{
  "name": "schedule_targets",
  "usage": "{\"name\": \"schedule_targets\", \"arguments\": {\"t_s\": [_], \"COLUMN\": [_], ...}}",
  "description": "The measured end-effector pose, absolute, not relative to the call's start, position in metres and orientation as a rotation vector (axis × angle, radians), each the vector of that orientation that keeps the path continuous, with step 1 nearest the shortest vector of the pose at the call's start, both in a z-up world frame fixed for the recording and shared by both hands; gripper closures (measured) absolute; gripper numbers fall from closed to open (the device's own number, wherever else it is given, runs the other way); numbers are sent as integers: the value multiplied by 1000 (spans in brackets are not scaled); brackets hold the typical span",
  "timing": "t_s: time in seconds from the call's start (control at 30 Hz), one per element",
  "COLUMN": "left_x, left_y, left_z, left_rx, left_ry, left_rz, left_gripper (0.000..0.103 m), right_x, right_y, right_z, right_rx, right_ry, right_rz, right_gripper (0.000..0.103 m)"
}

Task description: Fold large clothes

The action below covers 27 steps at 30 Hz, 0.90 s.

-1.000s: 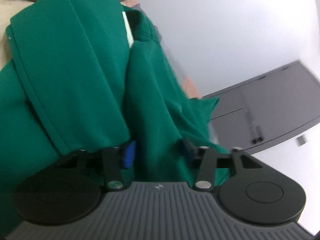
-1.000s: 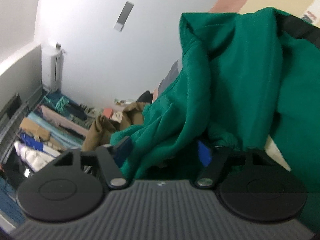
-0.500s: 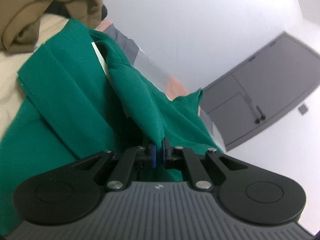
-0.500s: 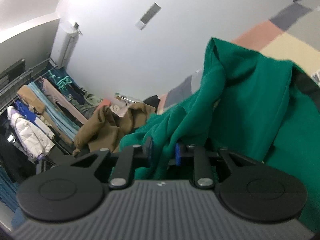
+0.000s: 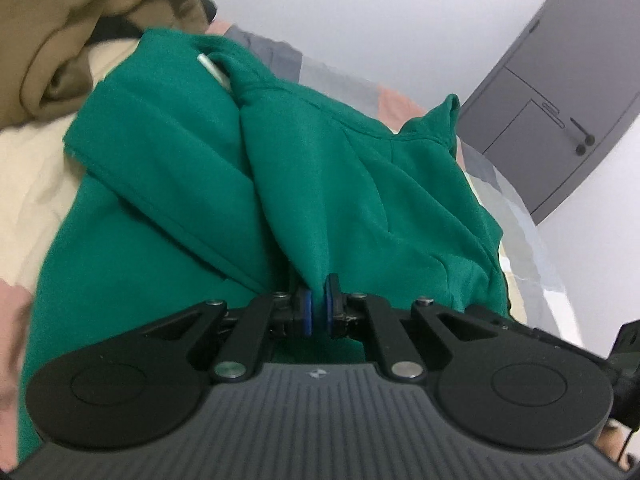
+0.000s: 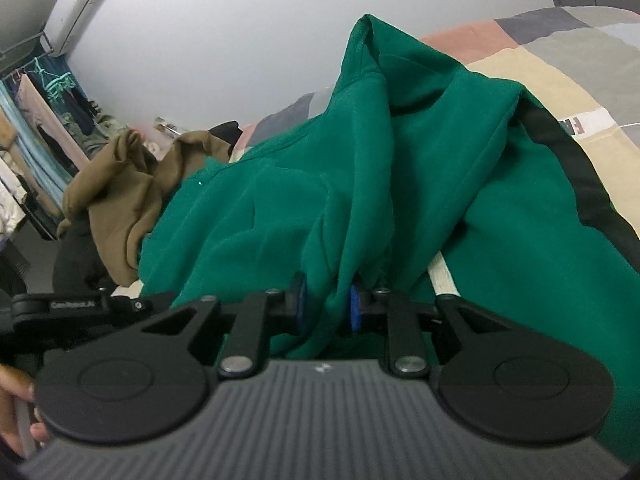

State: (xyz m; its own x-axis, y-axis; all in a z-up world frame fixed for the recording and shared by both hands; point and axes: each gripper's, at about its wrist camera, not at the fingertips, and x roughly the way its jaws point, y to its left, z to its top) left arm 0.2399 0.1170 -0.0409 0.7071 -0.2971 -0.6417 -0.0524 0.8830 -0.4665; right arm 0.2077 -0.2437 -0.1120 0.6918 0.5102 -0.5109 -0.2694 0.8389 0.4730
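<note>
Bedding (image 6: 532, 56) with big colour patches lay under my green hoodie (image 5: 328, 168), which was bunched up in the middle with a brown garment (image 5: 52, 28) just beside it. I judged the hoodie soft, floppy and a bit heavy, so it should be held by thick folds near the edges. My left gripper (image 5: 318, 310) had just closed, clamped tight on one thin green fold. My right gripper (image 6: 326, 306) had just closed too, squeezing a fatter bunch of the same cloth. Both pointed slanting down toward the bed.
</note>
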Motion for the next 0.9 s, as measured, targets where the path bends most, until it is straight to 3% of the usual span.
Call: {"name": "schedule_targets", "arguments": {"t_s": [0.13,0.27,0.33,0.63,0.9], "left_x": [232,215,211,191,209], "left_y": [110,101,97,74,66], "left_z": [-29,-13,-8,7,-25], "left_rx": [-441,-390,-360,-234,-184], "left_ry": [763,730,712,642,728], "left_rz": [-133,-120,-119,-111,-118], "left_gripper": [90,70,67,66,66], "right_x": [201,193,188,169,194], "right_y": [-243,-241,-242,-228,-199], "right_z": [-101,-87,-80,-57,-87], "right_rx": [362,310,310,196,103], "right_ry": [657,614,588,428,537], "right_rz": [448,442,453,480,503], "right_gripper": [70,58,49,49,54]}}
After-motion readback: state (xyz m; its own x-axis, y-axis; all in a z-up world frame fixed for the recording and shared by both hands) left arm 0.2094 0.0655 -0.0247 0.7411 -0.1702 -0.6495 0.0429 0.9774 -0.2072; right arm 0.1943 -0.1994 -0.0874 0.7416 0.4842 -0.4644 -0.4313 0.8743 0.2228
